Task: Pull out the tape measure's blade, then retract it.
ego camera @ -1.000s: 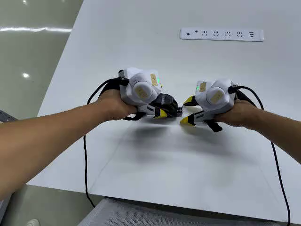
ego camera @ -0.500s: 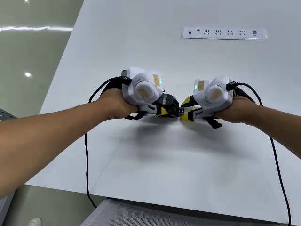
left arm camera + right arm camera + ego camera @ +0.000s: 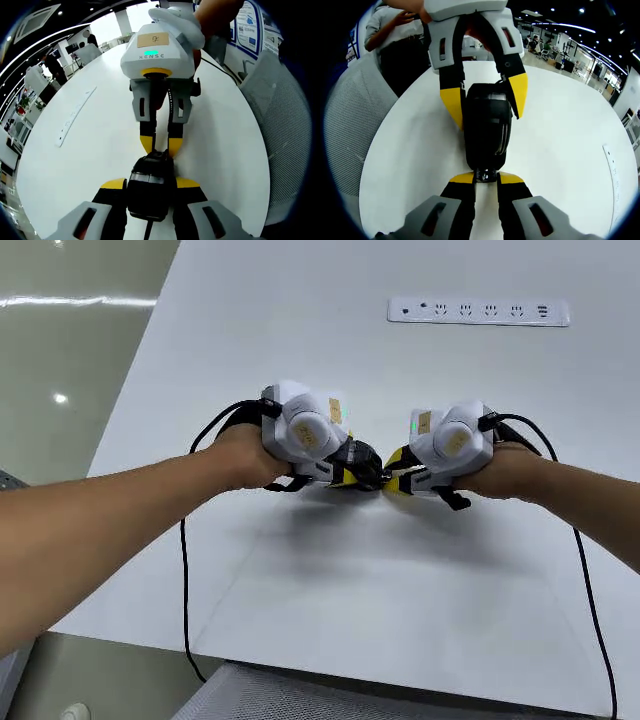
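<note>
The right tongs [image 3: 392, 483] have closed in at mid-frame, now clamped on the blade tip [image 3: 160, 153]; left tongs [image 3: 150, 183] clamp the tape measure [image 3: 487, 127].

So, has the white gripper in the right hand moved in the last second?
Yes. Against the white power strip, the right gripper edged left to the black tape measure, its yellow-tipped fingers closing on the blade's end.

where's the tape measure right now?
Centre of the head view, over the table: the tape measure is clamped in the left gripper, and the right gripper pinches its front tip.
</note>
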